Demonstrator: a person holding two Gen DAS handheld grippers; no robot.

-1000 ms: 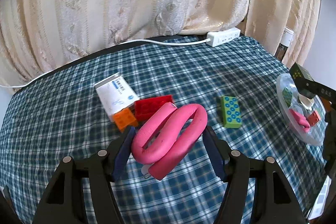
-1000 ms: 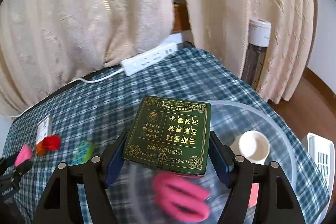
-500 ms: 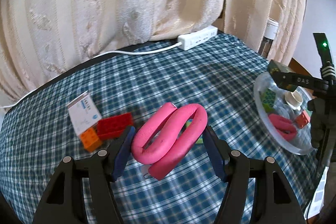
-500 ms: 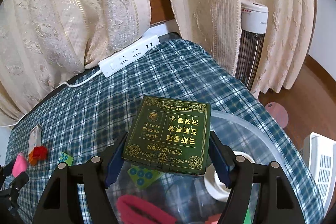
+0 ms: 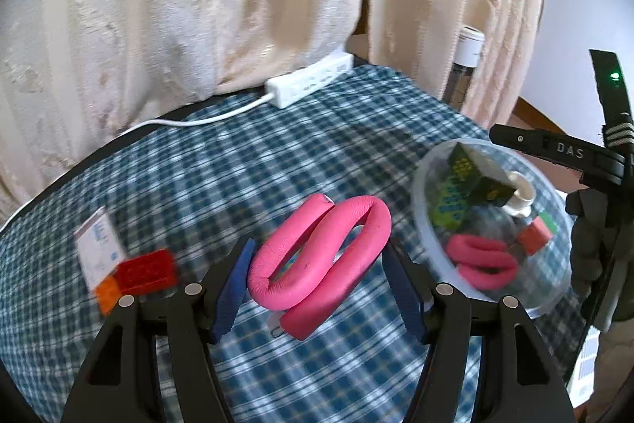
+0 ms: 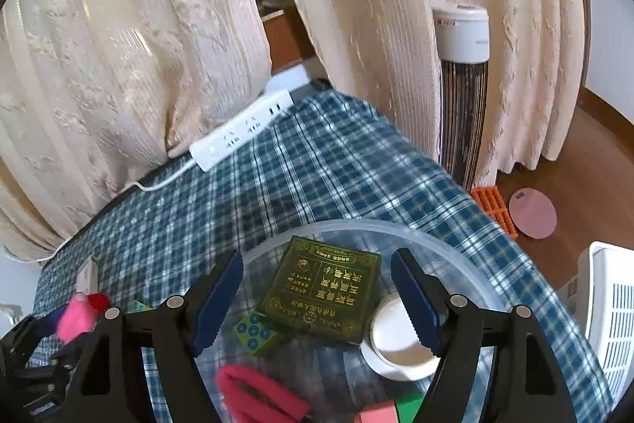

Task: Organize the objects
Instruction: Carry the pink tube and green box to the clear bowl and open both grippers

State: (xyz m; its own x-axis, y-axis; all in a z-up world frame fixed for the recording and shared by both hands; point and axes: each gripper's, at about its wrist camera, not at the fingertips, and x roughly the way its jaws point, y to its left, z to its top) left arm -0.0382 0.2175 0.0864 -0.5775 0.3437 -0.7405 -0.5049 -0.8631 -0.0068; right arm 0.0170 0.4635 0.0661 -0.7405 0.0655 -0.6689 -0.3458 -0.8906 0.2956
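Your left gripper (image 5: pixel 319 266) is clamped on a pink foam loop (image 5: pixel 317 260), folded into a double bend and held above the blue plaid tablecloth (image 5: pixel 245 161). Its blue pads (image 5: pixel 233 288) press the loop from both sides.

Your right gripper (image 6: pixel 317 298) hangs over the clear plastic bowl (image 6: pixel 436 240) with its jaws apart and nothing between them. The dark green box (image 6: pixel 323 294) with gold lettering lies inside the bowl, tilted, resting against a green studded block (image 6: pixel 255 332) on one side and touching a white cup (image 6: pixel 396 339) on the other. A second pink foam loop (image 6: pixel 257 397) sits at the near part of the bowl, with a pinkish-red block (image 6: pixel 376 415) beside it.

From the left wrist view, that bowl (image 5: pixel 420 201) stands to the right of the held loop, near the table's edge. To the left on the cloth you have a red building block (image 5: pixel 146 270) touching an orange block (image 5: pixel 107 296), and a white carton (image 5: pixel 99 244) just behind them; all three are blurred.

A white power strip (image 6: pixel 241 135) lies at the far edge of the table against the cream curtain (image 6: pixel 119 46), its cord trailing left. A tower heater (image 6: pixel 463 86) stands on the floor beyond the table.
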